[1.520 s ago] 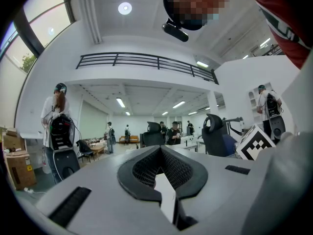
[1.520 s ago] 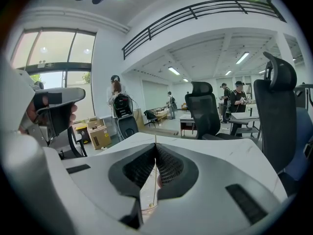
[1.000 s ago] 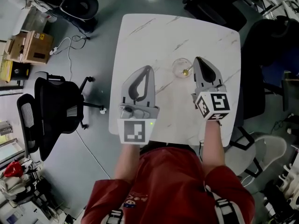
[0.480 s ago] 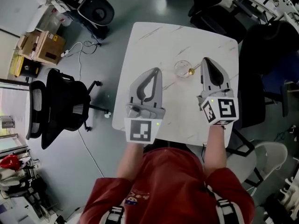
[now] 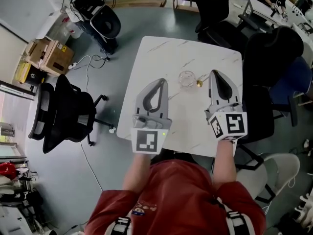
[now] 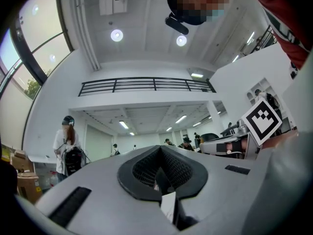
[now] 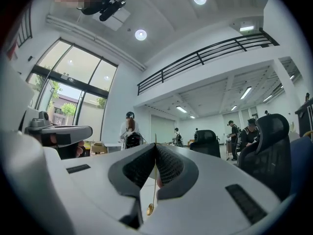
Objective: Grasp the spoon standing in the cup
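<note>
Spoon (image 7: 149,208): judged light, stiff, slippery metal. Right gripper (image 7: 155,146) clamps its thin handle, at 3 o'clock of glass cup (image 5: 187,78). Left gripper (image 6: 160,148) closed, empty.

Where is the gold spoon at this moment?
The gold spoon is pinched upright between the shut jaws of the right gripper in the right gripper view. In the head view its end shows just right of the glass cup on the white table.

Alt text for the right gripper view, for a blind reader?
The right gripper has its jaws shut on a thin gold spoon, whose handle stands upright between them, rounded end below. Behind is a bright, high-ceilinged hall with a balcony railing, black office chairs and distant people.
</note>
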